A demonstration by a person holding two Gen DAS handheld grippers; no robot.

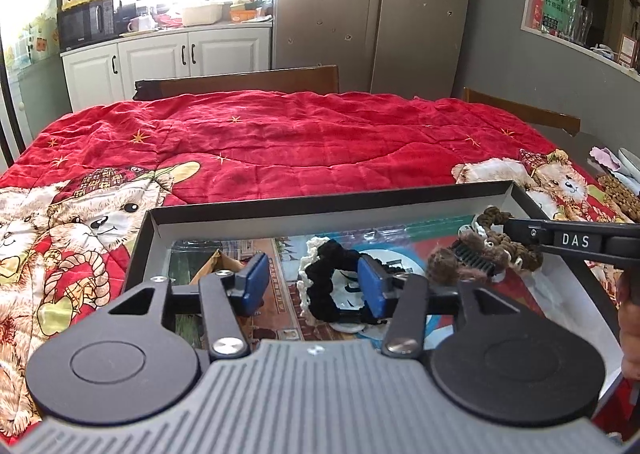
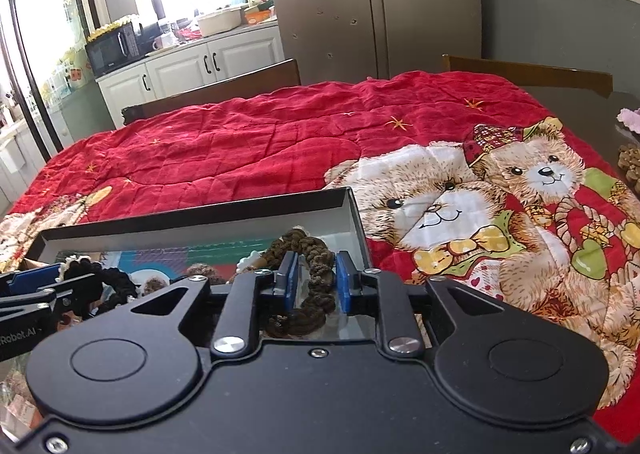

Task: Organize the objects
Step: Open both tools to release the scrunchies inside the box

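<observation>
Black scrunchie [image 1: 340, 282] lies in the shallow grey box [image 1: 320, 197] on the red bear quilt [image 1: 280, 141], w/ my left gripper [image 1: 316, 286] angled down over it, jaws parted wide, holding nothing. Brown braided scrunchie [image 2: 316, 282] sits at box's right end btwn my right gripper [image 2: 316, 286] jaws, slightly apart, pads not pressing; gripper angled down.

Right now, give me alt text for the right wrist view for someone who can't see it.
The right gripper hangs over a shallow tray, its blue pads just clear of the brown scrunchie between them. The tray sits on a red teddy-bear quilt; the left gripper and a black scrunchie show at left.
</observation>
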